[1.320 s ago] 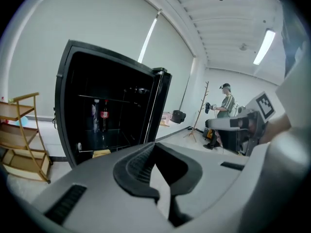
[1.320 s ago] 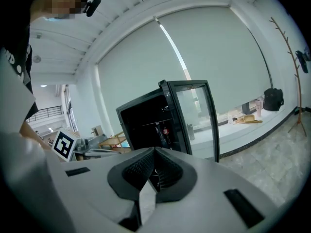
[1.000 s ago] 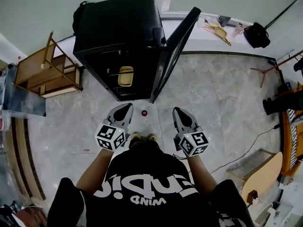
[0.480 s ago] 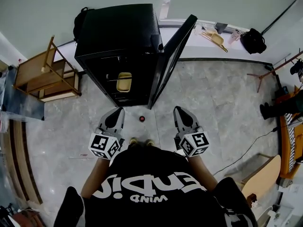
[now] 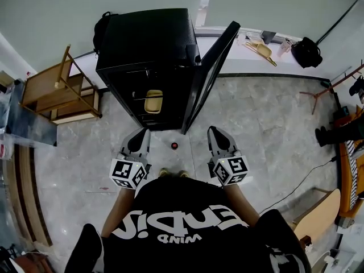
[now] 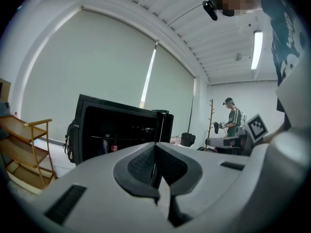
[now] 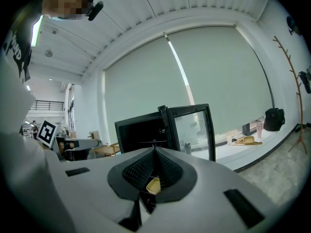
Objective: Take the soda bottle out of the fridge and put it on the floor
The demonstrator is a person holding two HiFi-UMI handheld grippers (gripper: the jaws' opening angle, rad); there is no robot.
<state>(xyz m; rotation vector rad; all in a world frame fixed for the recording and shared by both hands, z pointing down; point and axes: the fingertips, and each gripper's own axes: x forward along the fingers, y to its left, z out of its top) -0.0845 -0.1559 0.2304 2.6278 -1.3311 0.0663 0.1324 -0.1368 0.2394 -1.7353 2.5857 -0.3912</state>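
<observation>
A soda bottle, seen from above as a red cap [image 5: 174, 146], stands on the grey floor just in front of the black fridge [image 5: 149, 44]. The fridge door [image 5: 210, 67] hangs open to the right. A yellow container [image 5: 152, 101] sits on a shelf inside and shows between the right jaws as well [image 7: 153, 185]. My left gripper [image 5: 142, 131] is held left of the bottle, apart from it, shut with nothing in it [image 6: 156, 144]. My right gripper [image 5: 214, 131] is held right of the bottle, also shut and empty [image 7: 154, 149].
A wooden shelf rack [image 5: 57, 90] stands left of the fridge and a black backpack [image 5: 102, 24] leans at its back corner. A black bag [image 5: 307, 38] and yellow dustpan [image 5: 263, 49] lie along the window ledge. A coat stand [image 5: 327, 84], cable [image 5: 301, 178] and wooden board [image 5: 318, 209] are at the right.
The head view has shifted slightly, so the fridge sits a little lower in frame. Both grippers stay shut in front of the body. The bottle stays on the floor.
</observation>
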